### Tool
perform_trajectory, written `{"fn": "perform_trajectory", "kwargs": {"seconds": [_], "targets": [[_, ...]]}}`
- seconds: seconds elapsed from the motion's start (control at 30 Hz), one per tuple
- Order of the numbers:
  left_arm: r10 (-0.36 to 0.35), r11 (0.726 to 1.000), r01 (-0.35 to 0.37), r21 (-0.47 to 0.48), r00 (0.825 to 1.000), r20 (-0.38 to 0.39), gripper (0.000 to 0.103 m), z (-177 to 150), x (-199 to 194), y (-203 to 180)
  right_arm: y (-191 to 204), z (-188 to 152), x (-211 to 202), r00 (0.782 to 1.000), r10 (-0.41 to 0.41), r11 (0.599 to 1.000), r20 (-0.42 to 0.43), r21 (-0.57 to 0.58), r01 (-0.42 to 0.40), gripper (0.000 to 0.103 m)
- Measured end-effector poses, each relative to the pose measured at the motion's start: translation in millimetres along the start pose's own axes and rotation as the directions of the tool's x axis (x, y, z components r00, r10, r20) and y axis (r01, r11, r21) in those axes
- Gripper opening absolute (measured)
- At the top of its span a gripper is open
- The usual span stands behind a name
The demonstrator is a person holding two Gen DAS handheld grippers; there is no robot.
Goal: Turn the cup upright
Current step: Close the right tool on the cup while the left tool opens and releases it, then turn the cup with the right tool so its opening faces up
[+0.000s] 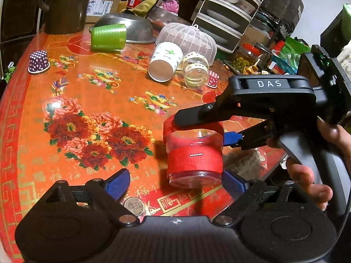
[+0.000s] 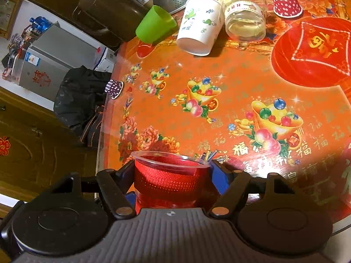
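Observation:
A clear plastic cup with a red ribbon band is held above the table, rim facing my left wrist camera. My right gripper is shut on it, one finger above and one behind its far end. In the right wrist view the cup sits between the blue pads, rim pointing away. My left gripper is open, its blue pads on either side of the cup's rim without touching it.
On the orange floral table lie a green cup, a white paper cup, a clear jar, two small dotted cups, a steel colander and a mesh cover. A coin lies near the front edge.

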State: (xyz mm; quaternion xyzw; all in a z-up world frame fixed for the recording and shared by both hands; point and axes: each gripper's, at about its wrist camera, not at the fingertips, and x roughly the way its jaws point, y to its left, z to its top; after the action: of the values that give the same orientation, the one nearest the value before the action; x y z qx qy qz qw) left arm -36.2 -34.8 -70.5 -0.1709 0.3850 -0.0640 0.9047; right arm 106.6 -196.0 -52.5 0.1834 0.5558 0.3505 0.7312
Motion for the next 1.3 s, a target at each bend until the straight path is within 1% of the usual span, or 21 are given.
{"fn": "perform_trajectory", "kwargs": {"seconds": [0.07,0.13,0.23,0.37,0.47,0.57,0.67,0.73,0.77,0.83,0.87,0.9,1.0,1.07,1.1,1.17,1.2,1.23,1.3], "targets": [[-0.013,1.000,0.013,0.006,1.000,0.013,0.093,-1.6,-5.4,2.5,2.8,0.2,-4.2,1.000,-0.003,1.000,0.015,-0.007,0.003,0.073],[-0.044,0.999,0.044,-0.008,0.999,0.021,0.093,-3.0,-11.4,9.4,4.1,0.6,-8.6,0.999,-0.006,1.000,0.033,-0.010,0.006,0.073],[-0.096,0.995,0.098,-0.034,0.993,0.066,0.093,-4.1,-28.0,20.9,5.6,1.4,-16.0,0.998,-0.011,1.000,0.069,-0.018,0.012,0.073],[-0.116,0.991,0.123,-0.049,0.984,0.138,0.093,-2.0,-49.1,35.8,12.1,2.6,-21.9,0.993,-0.030,0.998,0.111,-0.047,0.035,0.073],[-0.110,0.988,0.129,-0.085,0.974,0.198,0.093,1.8,-61.7,49.7,21.6,2.2,-25.5,0.986,-0.047,0.993,0.160,-0.097,0.063,0.073],[-0.093,0.984,0.125,-0.128,0.969,0.228,0.093,5.5,-67.8,64.8,29.5,1.0,-26.2,0.975,-0.068,0.985,0.209,-0.144,0.100,0.073],[-0.079,0.981,0.119,-0.154,0.966,0.245,0.093,7.7,-70.9,74.8,38.7,-3.5,-30.4,0.947,-0.110,0.962,0.303,-0.206,0.177,0.073],[-0.078,0.979,0.122,-0.161,0.964,0.256,0.093,8.4,-72.4,79.1,45.5,-8.7,-33.8,0.913,-0.126,0.939,0.389,-0.249,0.236,0.073],[-0.082,0.979,0.127,-0.160,0.962,0.262,0.093,8.4,-72.5,79.6,49.2,-13.4,-35.7,0.890,-0.128,0.924,0.438,-0.274,0.268,0.073],[-0.103,0.977,0.148,-0.150,0.956,0.275,0.093,7.8,-71.8,80.8,58.7,-26.0,-37.4,0.822,-0.135,0.868,0.554,-0.334,0.367,0.073],[-0.113,0.977,0.158,-0.145,0.954,0.279,0.093,7.7,-71.4,81.3,61.3,-33.6,-37.2,0.784,-0.136,0.844,0.606,-0.344,0.412,0.073],[-0.124,0.976,0.168,-0.136,0.950,0.286,0.093,7.7,-71.4,80.3,61.5,-41.5,-36.8,0.751,-0.124,0.827,0.648,-0.351,0.440,0.073],[-0.125,0.978,0.169,-0.124,0.945,0.301,0.093,6.9,-72.1,80.4,57.7,-70.3,-32.4,0.666,-0.062,0.793,0.744,-0.368,0.486,0.072],[-0.125,0.977,0.170,-0.127,0.943,0.308,0.093,6.9,-71.8,82.5,53.7,-90.9,-25.5,0.613,-0.017,0.774,0.790,-0.378,0.509,0.072],[-0.127,0.975,0.175,-0.134,0.943,0.309,0.093,7.0,-70.7,84.1,51.3,-101.5,-19.8,0.583,0.007,0.766,0.813,-0.379,0.519,0.072],[-0.136,0.971,0.188,-0.144,0.940,0.311,0.093,6.2,-69.5,87.0,47.2,-115.2,-8.8,0.547,0.034,0.746,0.836,-0.386,0.543,0.072],[-0.141,0.970,0.195,-0.147,0.939,0.312,0.093,6.1,-68.5,87.9,43.9,-122.3,-1.3,0.519,0.052,0.733,0.853,-0.386,0.560,0.072],[-0.147,0.969,0.200,-0.147,0.939,0.312,0.093,5.7,-67.3,88.0,40.8,-127.3,4.2,0.497,0.060,0.726,0.866,-0.380,0.574,0.072],[-0.161,0.967,0.213,-0.140,0.937,0.310,0.093,4.2,-65.5,86.8,37.0,-131.8,17.6,0.466,0.065,0.702,0.883,-0.372,0.607,0.072]]}}
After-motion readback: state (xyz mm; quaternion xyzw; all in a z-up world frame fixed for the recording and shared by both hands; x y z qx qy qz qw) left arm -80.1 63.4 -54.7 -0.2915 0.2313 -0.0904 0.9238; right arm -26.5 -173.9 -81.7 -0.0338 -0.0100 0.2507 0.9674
